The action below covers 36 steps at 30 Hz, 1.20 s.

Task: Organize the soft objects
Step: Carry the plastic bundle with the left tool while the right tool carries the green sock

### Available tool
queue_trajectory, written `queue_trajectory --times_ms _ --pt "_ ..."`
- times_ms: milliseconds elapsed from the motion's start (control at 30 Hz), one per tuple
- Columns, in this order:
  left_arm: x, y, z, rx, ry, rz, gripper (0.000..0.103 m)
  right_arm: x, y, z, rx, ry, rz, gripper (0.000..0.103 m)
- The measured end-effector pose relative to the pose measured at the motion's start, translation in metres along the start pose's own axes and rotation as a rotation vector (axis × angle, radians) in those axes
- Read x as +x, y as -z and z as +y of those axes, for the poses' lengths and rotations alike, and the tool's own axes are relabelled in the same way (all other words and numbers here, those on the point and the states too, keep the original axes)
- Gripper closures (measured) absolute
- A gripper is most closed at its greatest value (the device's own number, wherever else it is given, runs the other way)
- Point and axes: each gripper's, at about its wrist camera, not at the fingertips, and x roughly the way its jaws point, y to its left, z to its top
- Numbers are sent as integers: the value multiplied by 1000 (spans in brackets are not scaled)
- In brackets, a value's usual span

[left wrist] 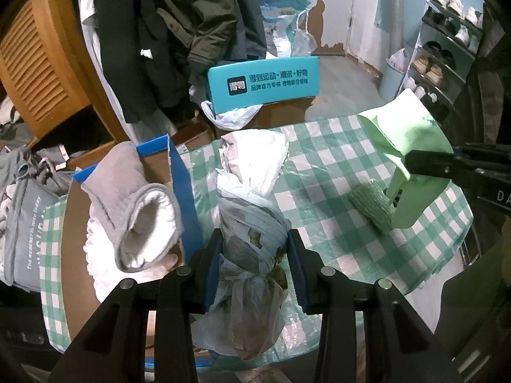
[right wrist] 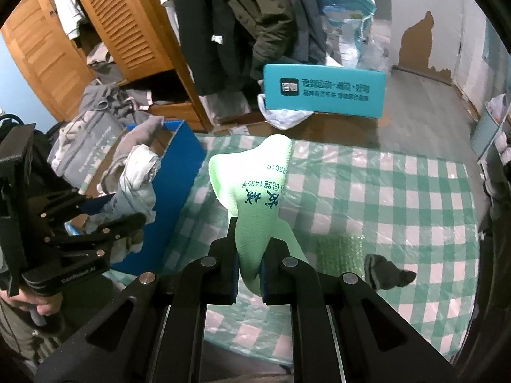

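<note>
Left wrist view: the left gripper [left wrist: 255,266] was seen clamped, partly closed, around a knotted bundle of grey-white plastic bags [left wrist: 252,223], which was held above a green-and-white checked plastic tablecloth [left wrist: 335,166]. Just left of the bundle, a rolled grey-and-white fleece cloth [left wrist: 134,210] was draped over a blue-walled cardboard box [left wrist: 183,182]. A ribbed green roll of foam netting [left wrist: 373,206] lay on the cloth to the right. In the right wrist view, the right gripper [right wrist: 249,271] was fully pinched on a pale green printed foam bag [right wrist: 255,191], lifted over the tablecloth. 1 small dark grey knitted item [right wrist: 388,274] rested nearby. Farther back, a teal printed carton [right wrist: 324,94] stood on the floor.
</note>
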Motion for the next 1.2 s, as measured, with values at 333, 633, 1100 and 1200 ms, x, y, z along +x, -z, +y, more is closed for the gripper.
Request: queue_trajectory --times_ms 333,633,1100,1200 --pt "-10 3 23 -42 -5 -20 64 8 -14 28 -33 -41 0 94" --pt "-18 12 55 -103 -26 -31 64 20 -25 64 -81 -95 7 94" --pt "-30 30 99 -176 -103 -45 64 36 -38 125 -171 -160 18 94" --pt "-31 36 108 -193 -115 -42 64 40 -39 138 -193 -174 25 94"
